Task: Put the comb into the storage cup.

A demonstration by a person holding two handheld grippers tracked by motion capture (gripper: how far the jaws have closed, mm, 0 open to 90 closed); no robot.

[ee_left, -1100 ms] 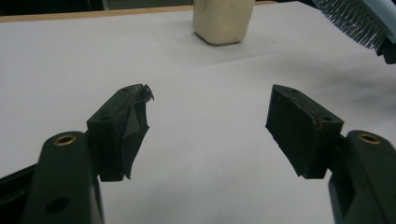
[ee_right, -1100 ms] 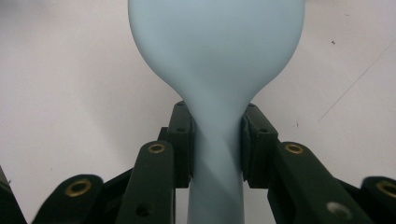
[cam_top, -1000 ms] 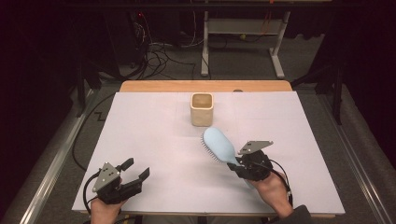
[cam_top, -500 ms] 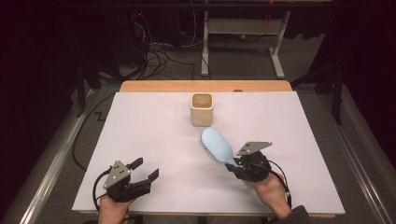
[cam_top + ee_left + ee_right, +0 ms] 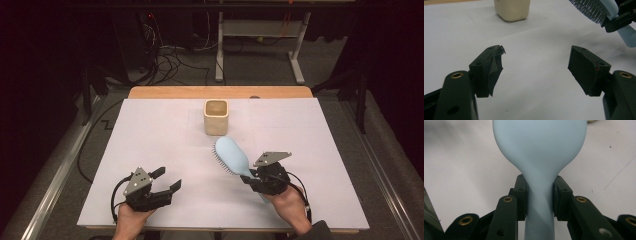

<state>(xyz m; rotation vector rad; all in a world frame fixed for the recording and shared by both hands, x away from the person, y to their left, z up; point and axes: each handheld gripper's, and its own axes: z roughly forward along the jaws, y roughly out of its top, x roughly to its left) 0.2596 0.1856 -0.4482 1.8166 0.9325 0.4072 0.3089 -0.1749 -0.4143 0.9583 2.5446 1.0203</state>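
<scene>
A light blue hairbrush (image 5: 232, 155) is held off the white table, head pointing toward the far left, bristles down. My right gripper (image 5: 252, 177) is shut on its handle; in the right gripper view the jaws clamp the neck of the hairbrush (image 5: 539, 195) from both sides. A cream square cup (image 5: 216, 116) stands upright beyond the brush head, and the cup (image 5: 511, 9) shows at the top of the left gripper view. My left gripper (image 5: 167, 180) rests at the near left, open, nothing between its pads (image 5: 584, 68). The brush bristles (image 5: 591, 10) show at the upper right there.
A white sheet covers the table (image 5: 150, 135), with a wooden edge (image 5: 220, 92) at the far side. Beyond it are cables on the floor (image 5: 170, 60) and a metal stand (image 5: 260, 45). A metal rail (image 5: 60, 165) runs along the left.
The left gripper has shifted right and slightly nearer, staying open. The right gripper has moved the hairbrush a little toward the near left.
</scene>
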